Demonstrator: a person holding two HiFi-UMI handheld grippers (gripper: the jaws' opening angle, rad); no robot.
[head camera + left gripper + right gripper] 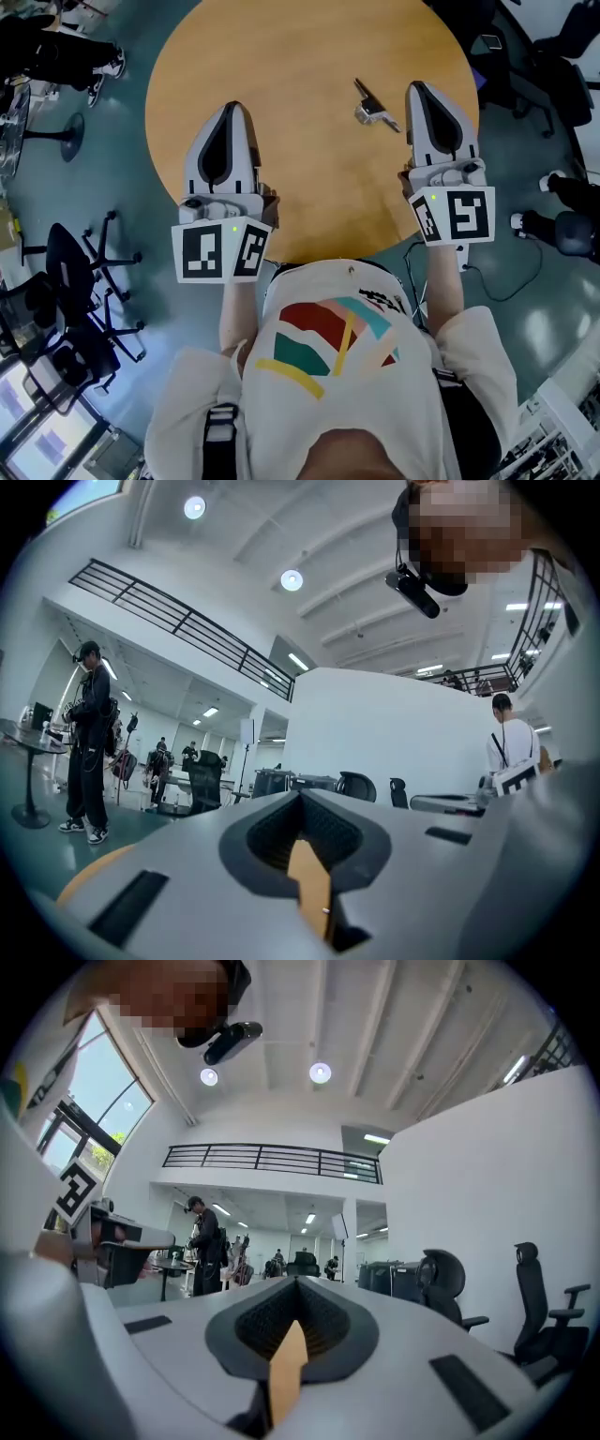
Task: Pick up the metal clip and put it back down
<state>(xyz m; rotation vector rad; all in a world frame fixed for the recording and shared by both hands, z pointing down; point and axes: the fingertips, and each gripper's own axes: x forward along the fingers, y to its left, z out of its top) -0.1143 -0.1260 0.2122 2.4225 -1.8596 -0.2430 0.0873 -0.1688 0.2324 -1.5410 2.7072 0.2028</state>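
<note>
The metal clip [371,106], silver with dark handles, lies on the round wooden table [309,197] towards its far right. My right gripper [418,87] hovers just right of the clip, apart from it, with its jaws shut and nothing between them. My left gripper [232,105] is over the table's left half, well away from the clip, also shut and empty. In the left gripper view the left gripper [300,793] points out at the room, its jaws meeting at the tip. The right gripper view shows the right gripper [296,1279] the same way. Neither gripper view shows the clip.
A black office chair [80,281] stands on the floor at the left of the table. A person's feet [105,69] are at the far left. More chairs [562,66] and a cable [487,281] are at the right. People [86,742] stand farther off in the hall.
</note>
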